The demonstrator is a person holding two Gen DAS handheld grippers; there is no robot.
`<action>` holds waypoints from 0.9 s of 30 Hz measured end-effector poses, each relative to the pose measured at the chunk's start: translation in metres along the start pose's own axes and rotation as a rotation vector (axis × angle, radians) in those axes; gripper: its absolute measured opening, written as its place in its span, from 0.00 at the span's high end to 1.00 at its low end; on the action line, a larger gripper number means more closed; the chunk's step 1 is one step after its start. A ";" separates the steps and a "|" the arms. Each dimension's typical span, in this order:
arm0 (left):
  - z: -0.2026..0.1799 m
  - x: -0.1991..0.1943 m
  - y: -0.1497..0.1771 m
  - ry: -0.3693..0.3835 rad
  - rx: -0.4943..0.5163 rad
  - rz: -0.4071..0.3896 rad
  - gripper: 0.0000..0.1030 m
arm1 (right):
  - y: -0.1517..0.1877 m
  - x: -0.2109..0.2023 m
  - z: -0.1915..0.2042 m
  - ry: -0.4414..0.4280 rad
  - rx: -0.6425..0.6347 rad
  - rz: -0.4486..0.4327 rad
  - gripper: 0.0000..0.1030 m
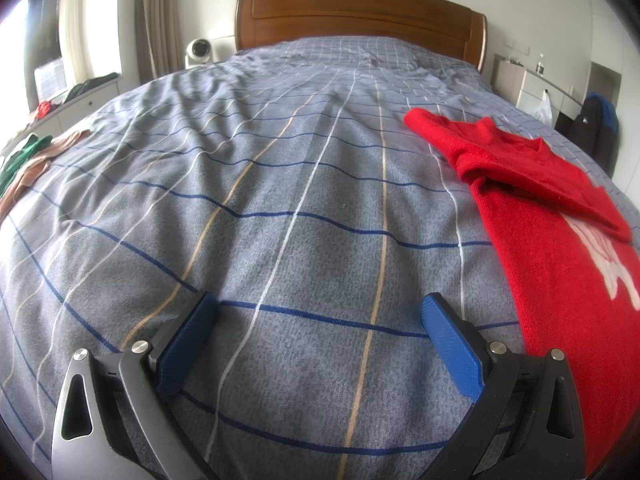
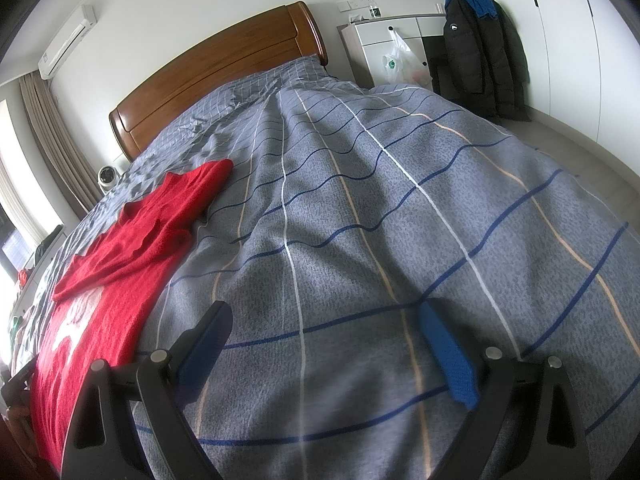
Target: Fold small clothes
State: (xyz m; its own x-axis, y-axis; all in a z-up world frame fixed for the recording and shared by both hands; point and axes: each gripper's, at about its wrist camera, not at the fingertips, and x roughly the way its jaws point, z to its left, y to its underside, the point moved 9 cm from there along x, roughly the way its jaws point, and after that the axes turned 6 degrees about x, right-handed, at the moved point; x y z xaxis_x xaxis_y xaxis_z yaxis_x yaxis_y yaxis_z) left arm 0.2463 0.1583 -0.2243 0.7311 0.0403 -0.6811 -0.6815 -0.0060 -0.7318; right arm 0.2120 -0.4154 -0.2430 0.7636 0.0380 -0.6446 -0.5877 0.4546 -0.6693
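A small red sweater [image 1: 552, 248] with a white motif lies flat on the grey plaid bedspread [image 1: 280, 200], a sleeve folded across its chest. It lies at the right in the left wrist view and at the left in the right wrist view [image 2: 116, 264]. My left gripper [image 1: 318, 312] is open and empty, low over the bedspread just left of the sweater. My right gripper [image 2: 324, 324] is open and empty, over the bedspread [image 2: 380, 220] just right of the sweater.
More clothes, green and tan [image 1: 28, 164], lie at the bed's left edge. A wooden headboard [image 1: 360, 16] stands at the far end. A white cabinet [image 2: 384, 48] and a black jacket [image 2: 476, 52] stand right of the bed.
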 end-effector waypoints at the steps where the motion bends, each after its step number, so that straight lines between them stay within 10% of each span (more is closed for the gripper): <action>1: 0.000 0.000 0.000 0.000 0.000 0.000 0.01 | 0.000 0.000 0.000 0.000 0.000 0.000 0.09; 27: 0.000 0.000 0.000 0.002 -0.003 0.012 0.01 | 0.000 0.000 0.000 0.002 0.000 0.001 0.09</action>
State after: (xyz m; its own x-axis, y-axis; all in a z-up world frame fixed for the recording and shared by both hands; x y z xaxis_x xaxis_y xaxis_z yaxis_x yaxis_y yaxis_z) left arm 0.2460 0.1584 -0.2243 0.7229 0.0384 -0.6899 -0.6901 -0.0093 -0.7236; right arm 0.2123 -0.4150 -0.2430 0.7625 0.0370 -0.6460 -0.5886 0.4542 -0.6688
